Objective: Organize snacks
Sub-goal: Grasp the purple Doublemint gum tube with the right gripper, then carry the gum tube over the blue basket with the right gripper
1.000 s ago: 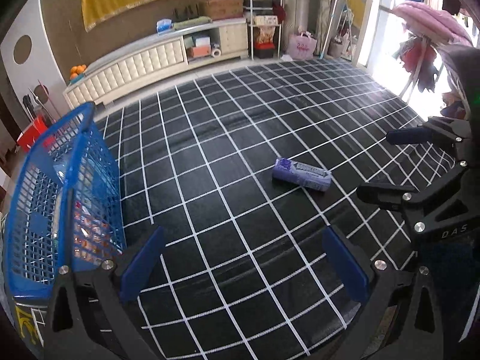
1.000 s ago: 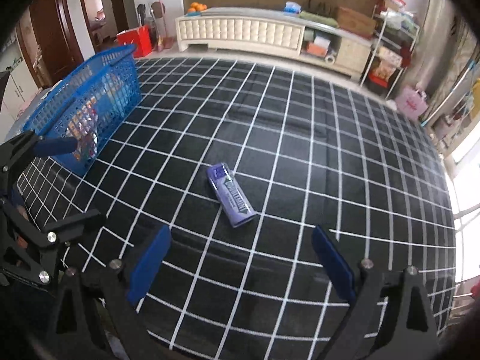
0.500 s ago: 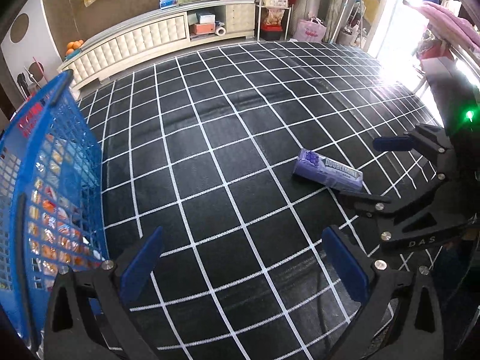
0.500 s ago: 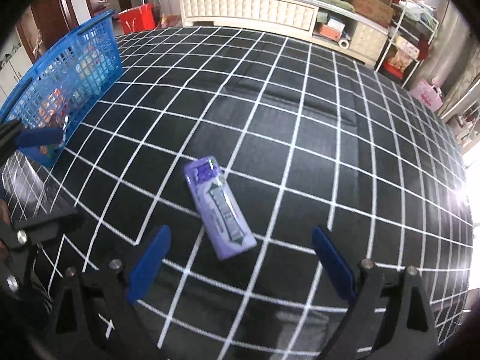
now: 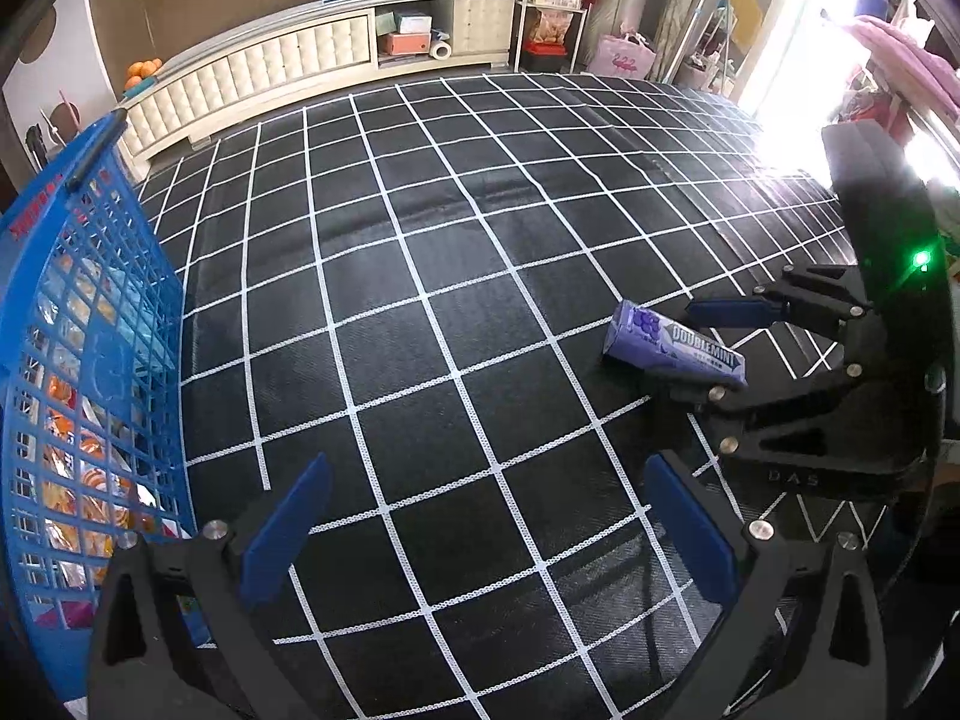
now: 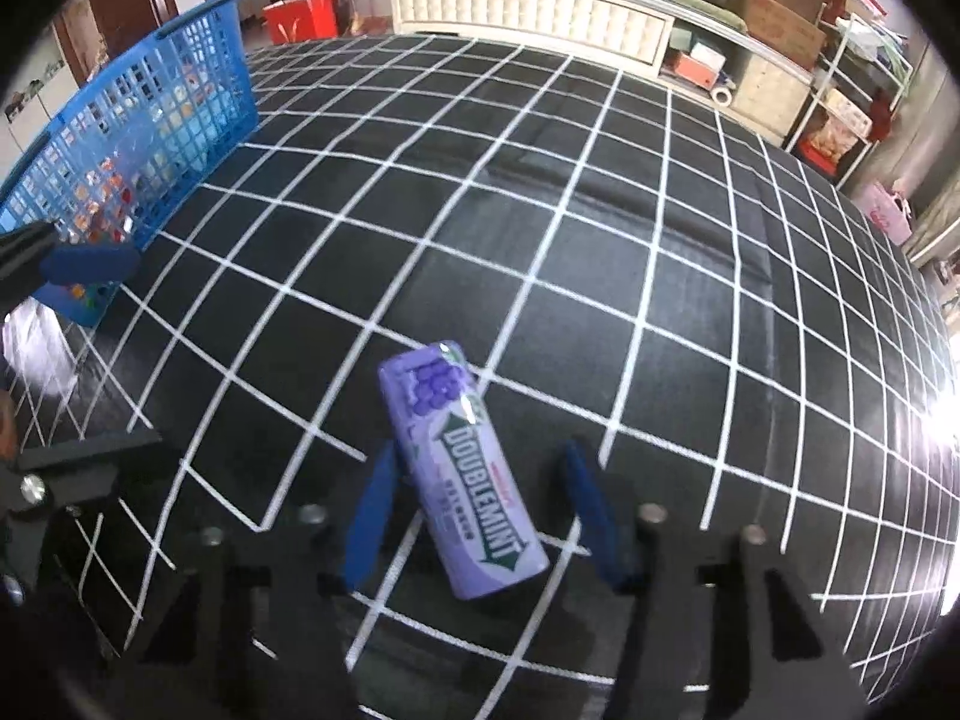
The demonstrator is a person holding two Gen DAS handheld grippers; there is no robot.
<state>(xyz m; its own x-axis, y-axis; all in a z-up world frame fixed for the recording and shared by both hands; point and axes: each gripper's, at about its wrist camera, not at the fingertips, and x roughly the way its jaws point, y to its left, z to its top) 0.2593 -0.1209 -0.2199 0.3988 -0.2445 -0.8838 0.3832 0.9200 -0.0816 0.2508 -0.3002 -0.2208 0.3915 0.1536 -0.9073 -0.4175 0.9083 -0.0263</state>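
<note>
Purple Doublemint gum pack (image 6: pixel 461 474) lying flat on the black grid-lined floor mat (image 5: pixel 420 276), well out from the mat's edges, grape end pointing away. Right gripper (image 6: pixel 480 516) lowered around the pack's near half, jaws spread to either side, blue pads (image 6: pixel 366 516) close to its long sides but apart from them, not clamping. Left gripper (image 5: pixel 486 534) hanging above bare mat, jaws released wide, holding nothing. Blue mesh basket (image 5: pixel 90 360) at the mat's left edge, wrapped snacks (image 5: pixel 84 480) showing through its wall. White low cabinet (image 5: pixel 288 60) beyond the mat's far edge.
</note>
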